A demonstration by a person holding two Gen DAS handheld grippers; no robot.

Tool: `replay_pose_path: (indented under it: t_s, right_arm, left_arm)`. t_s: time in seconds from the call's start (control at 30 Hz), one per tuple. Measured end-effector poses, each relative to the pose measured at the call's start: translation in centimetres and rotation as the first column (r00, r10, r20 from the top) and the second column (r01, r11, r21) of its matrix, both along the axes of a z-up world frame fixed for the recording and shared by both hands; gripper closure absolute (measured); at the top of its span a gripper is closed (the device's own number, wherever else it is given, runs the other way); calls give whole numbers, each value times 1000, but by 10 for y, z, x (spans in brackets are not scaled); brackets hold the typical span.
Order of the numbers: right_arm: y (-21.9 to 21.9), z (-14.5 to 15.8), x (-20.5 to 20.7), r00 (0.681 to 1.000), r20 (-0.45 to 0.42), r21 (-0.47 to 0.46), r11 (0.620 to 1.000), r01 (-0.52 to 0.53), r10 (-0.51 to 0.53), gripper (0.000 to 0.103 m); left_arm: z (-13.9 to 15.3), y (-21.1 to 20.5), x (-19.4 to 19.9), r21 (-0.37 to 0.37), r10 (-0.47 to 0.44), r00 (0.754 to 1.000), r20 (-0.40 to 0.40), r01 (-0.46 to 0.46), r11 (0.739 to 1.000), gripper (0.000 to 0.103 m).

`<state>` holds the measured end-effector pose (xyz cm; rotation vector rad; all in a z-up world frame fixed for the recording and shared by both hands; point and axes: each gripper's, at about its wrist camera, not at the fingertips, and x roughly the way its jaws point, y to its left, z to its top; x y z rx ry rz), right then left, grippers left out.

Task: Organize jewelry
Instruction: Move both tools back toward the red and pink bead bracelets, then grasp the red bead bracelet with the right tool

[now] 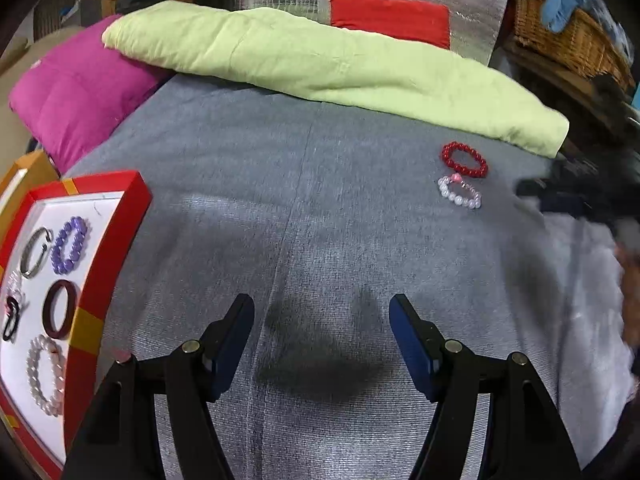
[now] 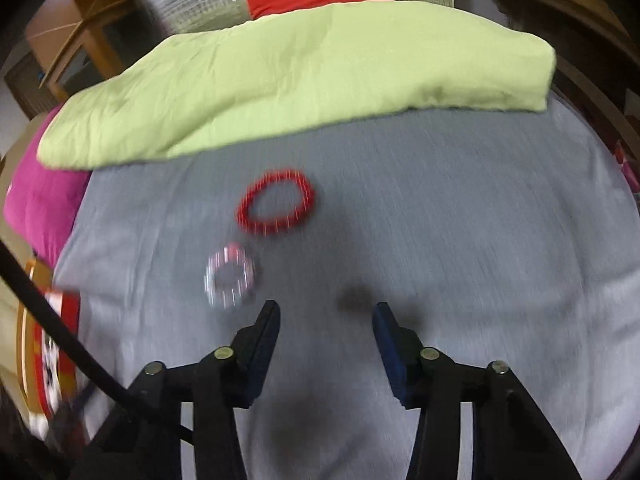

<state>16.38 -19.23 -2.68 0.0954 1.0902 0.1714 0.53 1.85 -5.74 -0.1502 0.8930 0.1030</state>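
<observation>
A red bead bracelet [image 1: 465, 159] and a white pearl bracelet [image 1: 459, 192] with a pink charm lie side by side on the grey bedspread, far right of my left gripper [image 1: 322, 320], which is open and empty above bare cloth. A red-rimmed white tray [image 1: 116, 240] at the left holds several bracelets: purple beads [image 1: 69, 245], a silver bangle [image 1: 35, 252], a dark maroon bangle [image 1: 60, 309], a pale pearl one [image 1: 46, 374]. In the blurred right wrist view my right gripper [image 2: 326, 316] is open and empty, just right of the white bracelet [image 2: 230, 276]; the red bracelet [image 2: 276, 202] lies beyond.
A folded lime-green quilt [image 1: 320, 60] lies across the far side of the bed, with a magenta cushion [image 1: 72, 88] at its left. A wicker basket [image 1: 568, 36] stands at the far right. A black cable [image 2: 80, 352] crosses the right wrist view's lower left. The tray [image 2: 60, 344] shows there too.
</observation>
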Motion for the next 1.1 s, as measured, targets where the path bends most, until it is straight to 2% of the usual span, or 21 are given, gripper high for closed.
replay_pose_path:
  t_s: [0.2, 0.27, 0.33, 0.4, 0.53, 0.77, 0.87, 0.97, 1.1]
  right_arm:
    - [23, -13, 63, 997, -48, -77, 995, 62, -66, 68]
    - [30, -21, 72, 996, -60, -104, 992, 65, -71, 68]
    - [38, -23, 74, 998, -46, -138, 989, 47, -54, 76]
    - [46, -22, 71, 999, -42, -176, 984, 2, -10, 93]
    - [32, -18, 49, 1000, -29, -215, 976, -13, 7, 93]
    - [-32, -8, -31, 1000, 28, -114, 993, 14, -11, 93]
    - [-57, -16, -67, 999, 28, -3, 999, 36, -36, 93]
    - [-69, -26, -74, 998, 50, 63, 997, 47, -50, 93]
    - [-72, -20, -73, 998, 61, 117, 993, 23, -30, 93]
  left_arm:
    - [5, 2, 1, -35, -1, 1000, 29, 2, 999, 32]
    - [5, 3, 2, -55, -5, 1000, 26, 7, 998, 32]
    - [2, 5, 4, -62, -8, 1000, 20, 9, 998, 32]
    - [2, 4, 4, -61, -7, 1000, 17, 9, 998, 32]
    - [3, 3, 5, -50, -5, 1000, 28, 7, 999, 32]
    - [2, -1, 2, -47, -19, 999, 28, 20, 999, 32]
    - [4, -6, 8, -61, -43, 999, 18, 44, 997, 32]
    - [15, -17, 26, -79, -70, 997, 16, 71, 994, 32]
    - [28, -45, 68, -116, -97, 995, -21, 94, 989, 32]
